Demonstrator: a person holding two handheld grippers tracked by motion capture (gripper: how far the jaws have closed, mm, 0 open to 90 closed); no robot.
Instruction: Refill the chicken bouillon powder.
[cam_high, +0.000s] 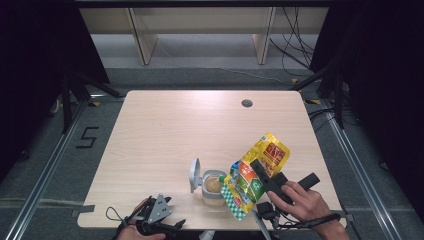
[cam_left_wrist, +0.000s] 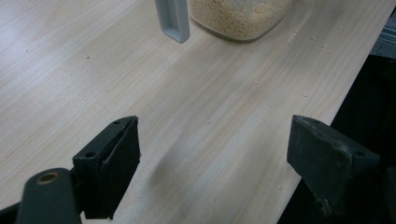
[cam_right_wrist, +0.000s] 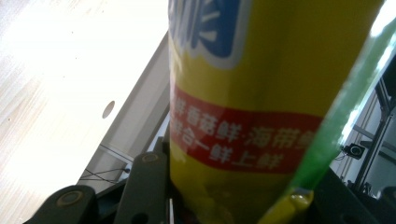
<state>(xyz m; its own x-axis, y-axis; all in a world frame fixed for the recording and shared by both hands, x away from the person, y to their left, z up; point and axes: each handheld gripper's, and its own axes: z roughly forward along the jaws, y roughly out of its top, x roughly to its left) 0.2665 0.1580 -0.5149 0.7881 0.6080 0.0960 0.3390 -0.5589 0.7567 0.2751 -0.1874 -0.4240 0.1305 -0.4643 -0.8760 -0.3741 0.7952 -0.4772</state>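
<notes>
Right now my right tongs (cam_high: 256, 176) clamp the yellow seasoning pouch (cam_high: 255, 175), tilted over the open jar (cam_high: 214, 188) near the surface's (cam_high: 165, 130) front edge. Soft, crinkly and slippery, it wants a mid-body grip. Left tongs (cam_high: 167, 225) rest open, empty.

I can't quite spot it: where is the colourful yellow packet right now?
In the high view the yellow packet is at the table's near right, held tilted in the right hand-held gripper, its lower end over the open jar.
</notes>
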